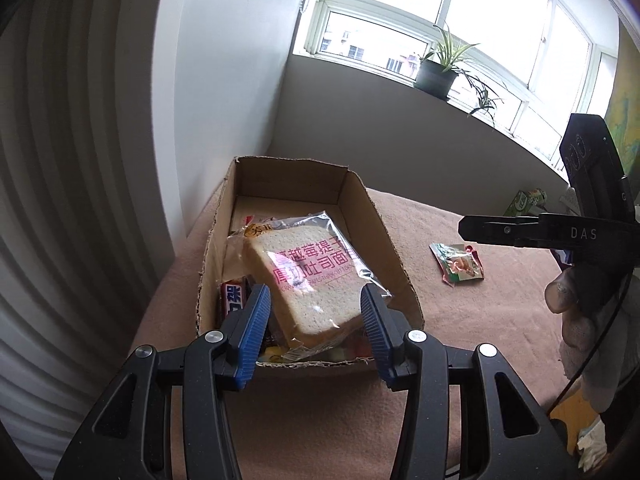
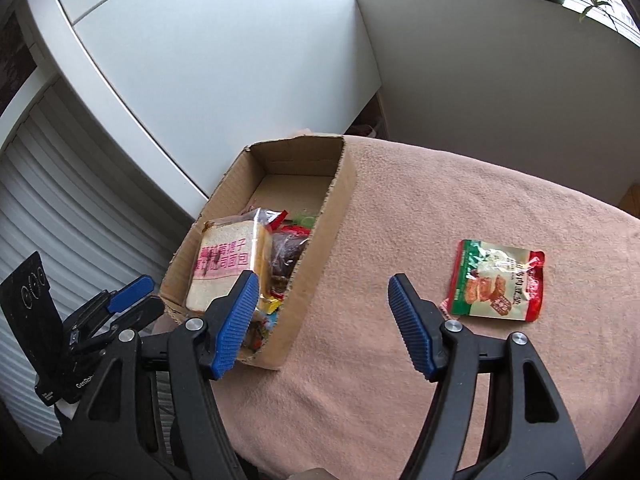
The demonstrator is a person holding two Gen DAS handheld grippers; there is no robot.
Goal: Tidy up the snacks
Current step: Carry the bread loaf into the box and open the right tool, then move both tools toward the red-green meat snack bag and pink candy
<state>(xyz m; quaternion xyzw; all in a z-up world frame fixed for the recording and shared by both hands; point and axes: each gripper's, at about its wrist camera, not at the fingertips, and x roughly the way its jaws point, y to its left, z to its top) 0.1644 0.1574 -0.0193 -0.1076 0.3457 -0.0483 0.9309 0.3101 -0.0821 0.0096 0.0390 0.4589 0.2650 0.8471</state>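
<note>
An open cardboard box point(image 1: 384, 224) stands on the pink cloth and holds several snacks. A clear-wrapped slice of toast bread point(image 1: 308, 276) with pink print leans on top of them. My left gripper point(image 1: 316, 312) hovers at the box's near end. Its jaws are open and its blue pads are clear of the bread. My right gripper point(image 2: 324, 292) is open and empty over the cloth, just right of the box point(image 2: 320, 256). A red-and-green snack packet point(image 2: 496, 280) lies flat on the cloth to the right of it, also seen as the packet point(image 1: 458, 266) in the left wrist view.
The pink cloth point(image 2: 440, 200) covers the table. A white cabinet and a ribbed white panel rise left of the box. Potted plants point(image 1: 438, 72) stand on the windowsill. A green carton point(image 1: 524, 200) sits at the far right. A gloved hand point(image 1: 572, 300) holds the right gripper.
</note>
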